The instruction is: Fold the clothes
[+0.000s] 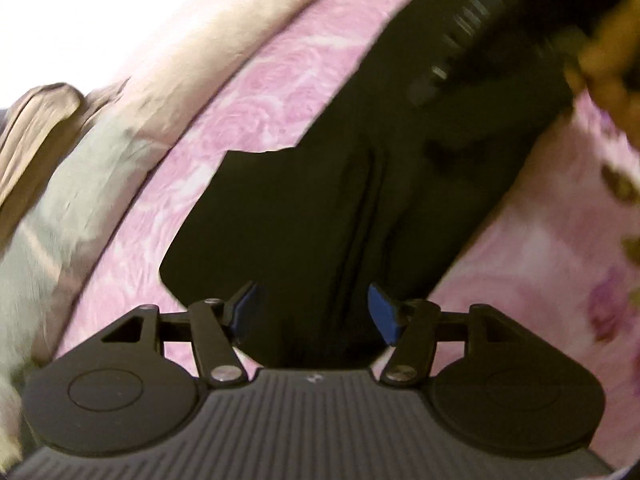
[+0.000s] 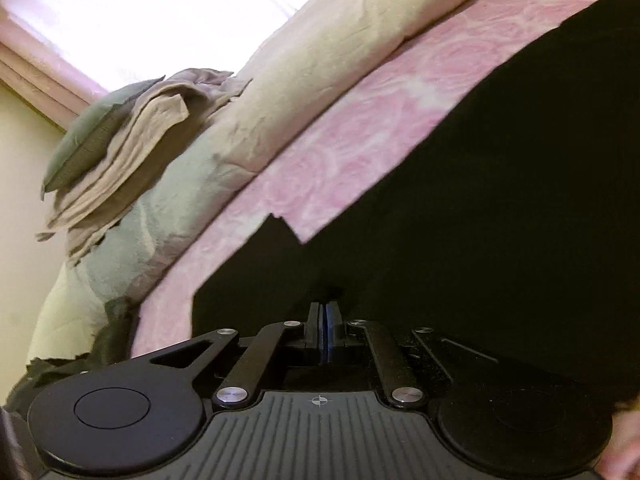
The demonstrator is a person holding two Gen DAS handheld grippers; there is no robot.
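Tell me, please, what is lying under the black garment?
The black garment lies on a pink rose-patterned bedspread, visible all around it. Whatever is directly beneath the cloth is covered. The right gripper is shut on the garment's edge.

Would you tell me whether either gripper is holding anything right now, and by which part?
The right gripper is shut on the black garment, pinching its near edge. The left gripper is open above the same garment, holding nothing.
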